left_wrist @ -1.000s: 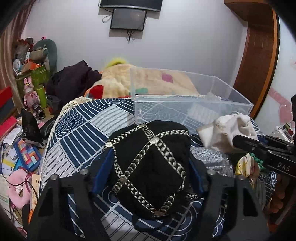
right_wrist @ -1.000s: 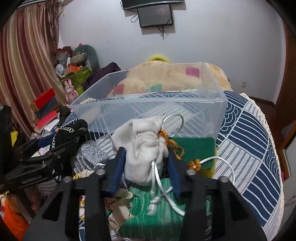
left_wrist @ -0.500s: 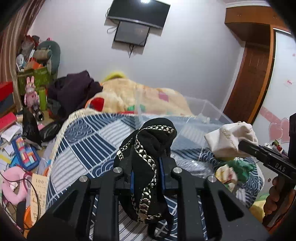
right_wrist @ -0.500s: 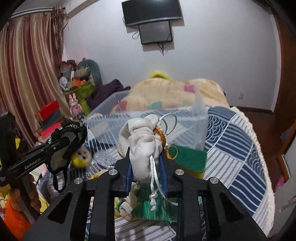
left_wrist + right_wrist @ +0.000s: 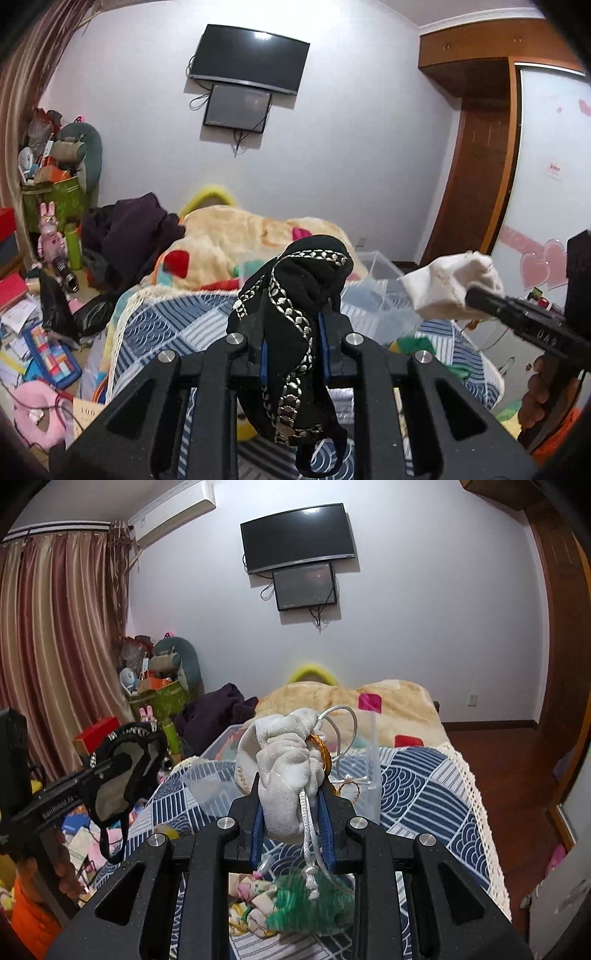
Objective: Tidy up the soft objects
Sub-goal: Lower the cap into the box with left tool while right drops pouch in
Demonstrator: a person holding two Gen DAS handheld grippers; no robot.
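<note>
My left gripper (image 5: 291,332) is shut on a black cloth mask with silver chain trim (image 5: 295,295) and holds it up above the bed; it also shows in the right wrist view (image 5: 125,771). My right gripper (image 5: 293,808) is shut on a white drawstring pouch (image 5: 284,753) with a white cord and gold ring, also lifted; the pouch shows at the right of the left wrist view (image 5: 450,284). The clear plastic bin (image 5: 369,760) stands on the bed beyond both grippers, partly hidden by the held items.
A blue-and-white patterned quilt (image 5: 424,794) covers the bed. A green knitted piece (image 5: 314,904) and small soft items lie below my right gripper. A beige blanket (image 5: 236,236) and dark clothes (image 5: 129,229) lie behind. Clutter covers the floor at left (image 5: 44,347).
Both grippers have risen and tilted up from the bed, lifting the black mask and the white pouch clear of the quilt. The bin now sits lower in both views.
</note>
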